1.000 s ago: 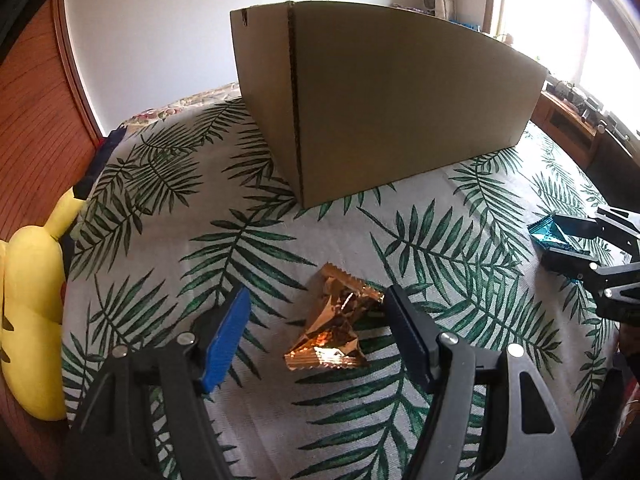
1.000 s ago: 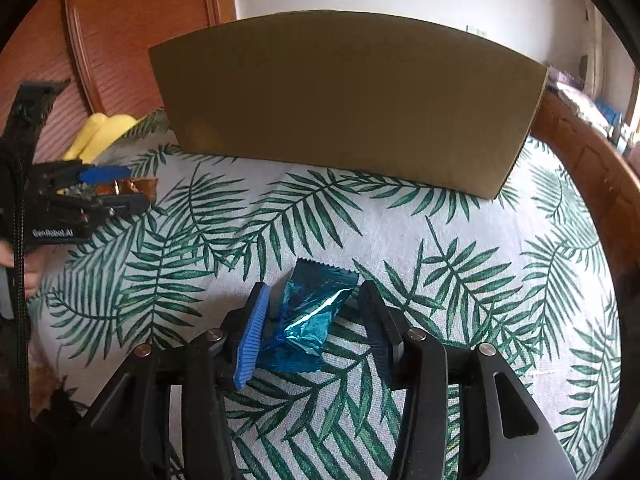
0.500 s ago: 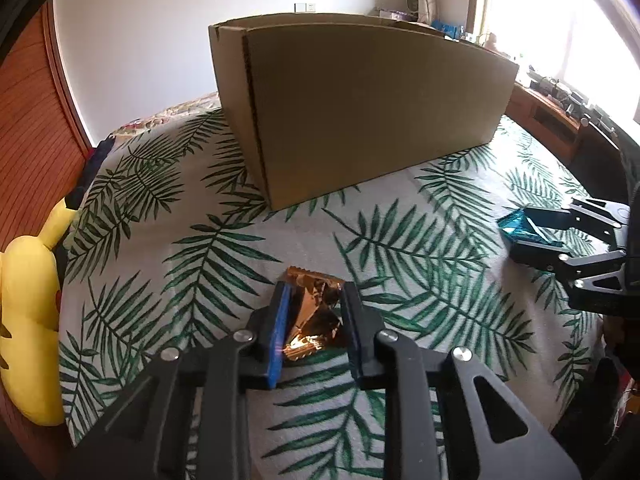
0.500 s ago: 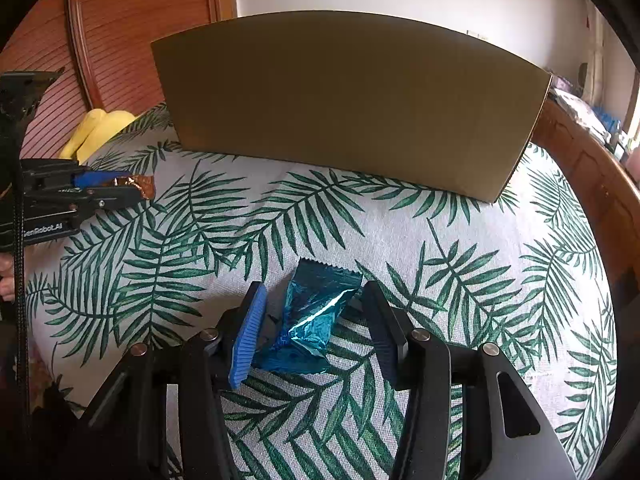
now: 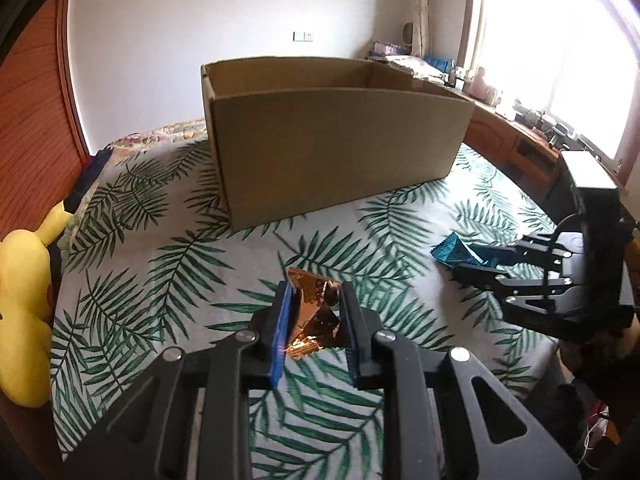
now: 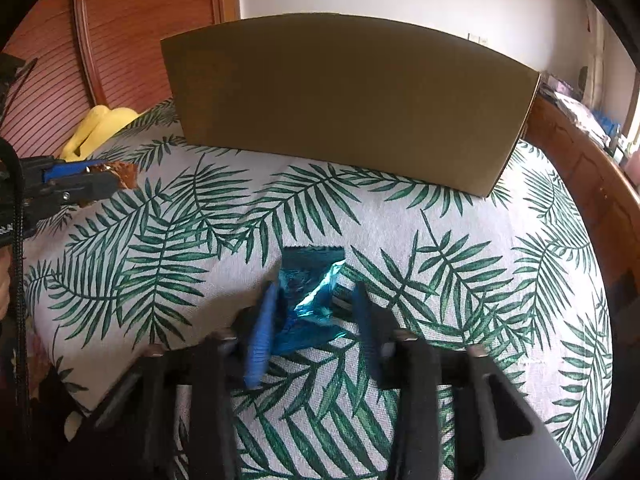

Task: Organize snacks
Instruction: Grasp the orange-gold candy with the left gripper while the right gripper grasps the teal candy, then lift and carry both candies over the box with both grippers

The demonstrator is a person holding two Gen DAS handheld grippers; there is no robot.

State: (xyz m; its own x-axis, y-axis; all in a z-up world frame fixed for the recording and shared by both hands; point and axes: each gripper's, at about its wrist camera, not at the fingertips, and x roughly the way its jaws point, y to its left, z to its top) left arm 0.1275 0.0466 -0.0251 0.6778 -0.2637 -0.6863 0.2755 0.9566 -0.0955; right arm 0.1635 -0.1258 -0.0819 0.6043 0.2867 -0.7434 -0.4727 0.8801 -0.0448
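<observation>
My left gripper [image 5: 314, 300] is shut on a copper foil snack packet [image 5: 316, 316] and holds it above the leaf-print cloth; it shows at the left of the right wrist view [image 6: 124, 174]. My right gripper [image 6: 316, 300] straddles a blue foil snack packet [image 6: 310, 288] on the cloth, with its jaws close around it but blurred, so contact is unclear. The blue packet [image 5: 456, 252] also shows in the left wrist view between the right gripper's fingers [image 5: 480, 258]. An open cardboard box [image 5: 332, 140] stands behind both packets [image 6: 348, 104].
The leaf-print cloth [image 5: 160, 264] covers a round surface. A yellow plush toy [image 5: 22, 312] lies at its left edge. A wooden desk [image 5: 516, 148] with small items stands at the right by the window. A wooden panel [image 6: 132, 32] is behind the box.
My left gripper closed on the copper packet and lifted it, so the box's open top came into view. My right gripper narrowed around the blue packet.
</observation>
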